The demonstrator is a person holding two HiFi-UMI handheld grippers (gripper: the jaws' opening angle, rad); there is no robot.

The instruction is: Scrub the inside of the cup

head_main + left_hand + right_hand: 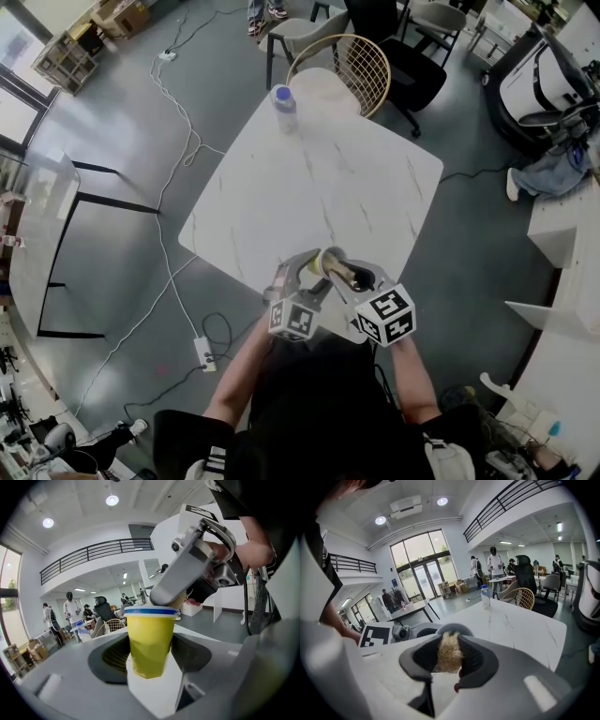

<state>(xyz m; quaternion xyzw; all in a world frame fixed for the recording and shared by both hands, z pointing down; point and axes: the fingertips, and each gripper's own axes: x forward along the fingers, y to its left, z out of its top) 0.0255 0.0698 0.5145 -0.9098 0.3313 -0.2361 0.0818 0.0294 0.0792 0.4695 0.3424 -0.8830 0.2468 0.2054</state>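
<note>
Scrubber [449,652]: pinched in right gripper [364,281], at cup [150,641] mouth.
Cup: clamped by left gripper [298,272].
Technique: steady cup; push deep, twist round wall.

At the near edge of the table [309,178] the cup [328,262] sits between the left tongs [302,274]. The right tongs [354,279] are just right of it, their scrubbing pad [449,652] at the cup's mouth (how far in, I cannot tell). A bottle [284,106] stands at the far edge, with a chair [342,66] just behind it.
</note>
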